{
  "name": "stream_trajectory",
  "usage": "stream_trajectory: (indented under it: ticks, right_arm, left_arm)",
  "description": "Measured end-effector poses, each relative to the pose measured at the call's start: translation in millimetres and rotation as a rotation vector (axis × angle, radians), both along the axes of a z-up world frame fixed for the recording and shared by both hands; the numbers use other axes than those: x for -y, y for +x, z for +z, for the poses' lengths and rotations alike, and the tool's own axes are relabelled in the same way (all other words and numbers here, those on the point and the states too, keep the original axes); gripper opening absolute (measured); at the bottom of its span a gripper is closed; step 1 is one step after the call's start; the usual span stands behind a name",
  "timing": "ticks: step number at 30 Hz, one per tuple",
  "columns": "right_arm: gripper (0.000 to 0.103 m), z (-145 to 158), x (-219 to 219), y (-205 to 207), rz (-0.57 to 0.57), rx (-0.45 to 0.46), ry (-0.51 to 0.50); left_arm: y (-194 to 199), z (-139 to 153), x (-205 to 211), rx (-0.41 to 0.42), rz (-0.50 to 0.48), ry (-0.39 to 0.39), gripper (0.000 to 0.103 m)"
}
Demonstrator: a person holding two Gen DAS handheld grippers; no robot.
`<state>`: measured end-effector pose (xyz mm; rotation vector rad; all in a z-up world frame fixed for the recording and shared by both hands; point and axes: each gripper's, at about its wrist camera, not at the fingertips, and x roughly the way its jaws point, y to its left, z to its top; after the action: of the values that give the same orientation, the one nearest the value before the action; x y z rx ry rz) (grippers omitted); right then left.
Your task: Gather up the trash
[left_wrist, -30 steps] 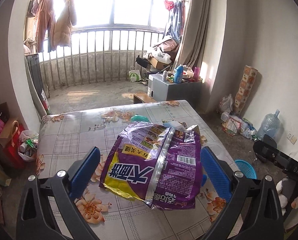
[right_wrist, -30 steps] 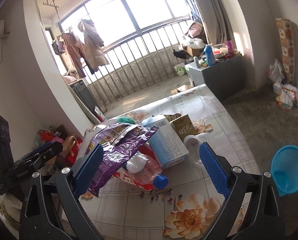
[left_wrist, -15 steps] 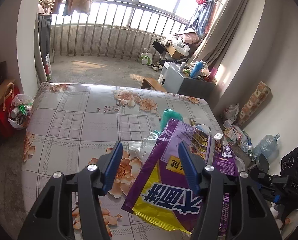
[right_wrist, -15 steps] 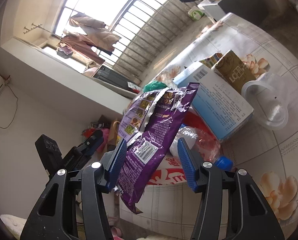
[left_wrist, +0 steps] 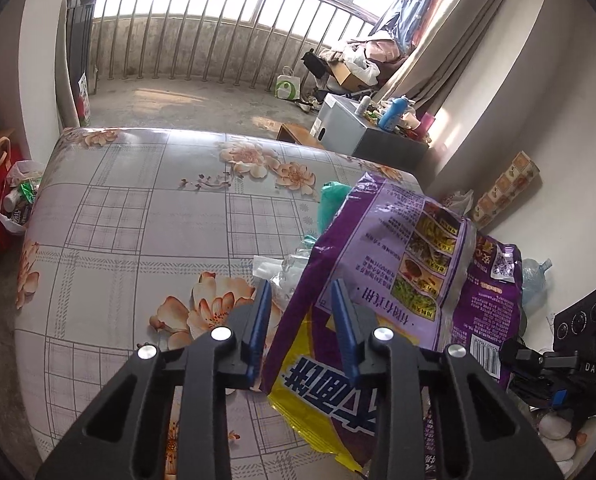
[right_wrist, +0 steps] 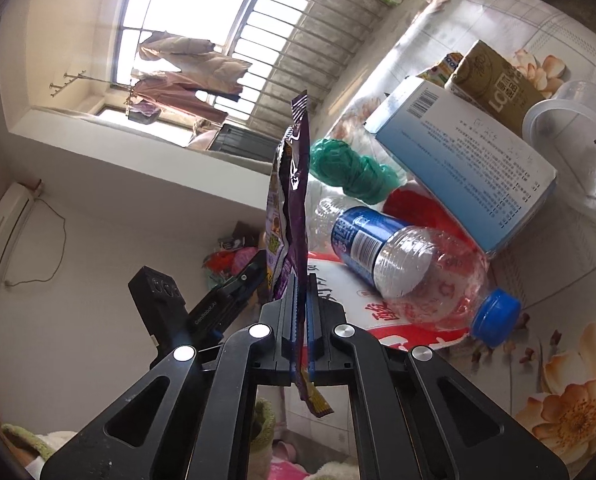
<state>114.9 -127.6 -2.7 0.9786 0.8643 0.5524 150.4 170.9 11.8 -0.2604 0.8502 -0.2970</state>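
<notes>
Your right gripper (right_wrist: 301,300) is clamped on the lower edge of the purple bag (left_wrist: 398,280), which stands edge-on above its fingers, long axis running up and away over the near edge of the flowered table (left_wrist: 137,220). Your left gripper (left_wrist: 304,320) has just been closing and straddles the bag's left edge; its pads do not look to be pressing yet. It points steeply down; the right lies flatter, rolled. The left's closing grip looks next.
</notes>
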Motion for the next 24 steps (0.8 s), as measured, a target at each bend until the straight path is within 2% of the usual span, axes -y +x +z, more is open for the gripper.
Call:
stream_trajectory:
  ticks: [6, 13, 18, 24]
  right_arm:
    - [0.0, 19.5, -9.9, 6.5, 0.105, 0.1, 0.137]
    - [0.0, 41.0, -1.5, -9.6, 0.168, 0.215, 0.247]
    - [0.0, 60.2, 36.1, -36.9, 0.095, 0.315, 0.26]
    - [0.0, 78.2, 94.3, -85.4, -0.054, 0.421, 0.242]
  left_arm:
    - [-8.9, 12.7, -7.9, 0.032, 0.011, -0.01, 0.028]
    - [-33.8, 52.2, -14.7, 0.124, 0.029, -0.044, 0.028]
    - [-51.7, 71.7, -3.8, 0.174, 0.018, -0.038, 0.028]
    - [-64.4, 69.9, 19.6, 0.144, -0.018, -0.046, 0.028]
